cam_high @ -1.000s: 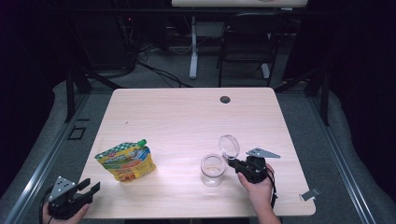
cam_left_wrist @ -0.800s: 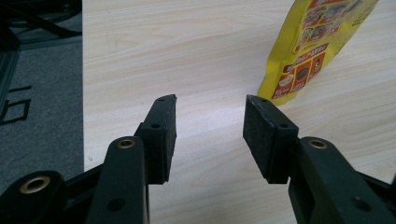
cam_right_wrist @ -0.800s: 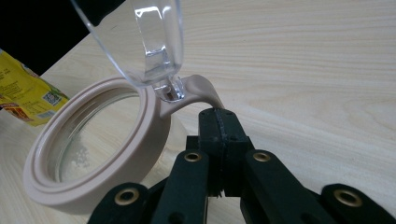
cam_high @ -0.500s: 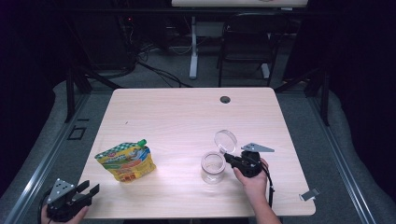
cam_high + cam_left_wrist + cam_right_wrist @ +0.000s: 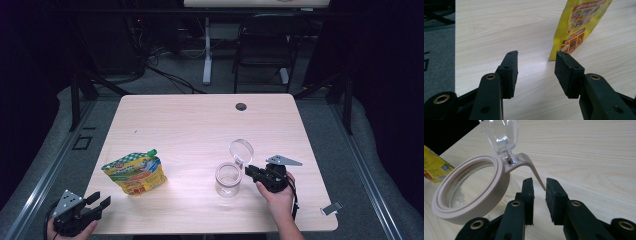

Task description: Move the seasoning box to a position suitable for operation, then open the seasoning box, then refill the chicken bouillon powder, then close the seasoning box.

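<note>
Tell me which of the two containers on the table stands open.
The clear glass jar by the right gripper: its hinged lid is swung up. The yellow pouch still has its green cap on.

The right gripper (image 5: 251, 172) sits level over the near right part of the table, held from behind by the right hand (image 5: 276, 196); its jaws have just been opening and stand a little apart. The left gripper (image 5: 98, 201) rests at the near left corner, jaws wide apart, gripping nothing.
</note>
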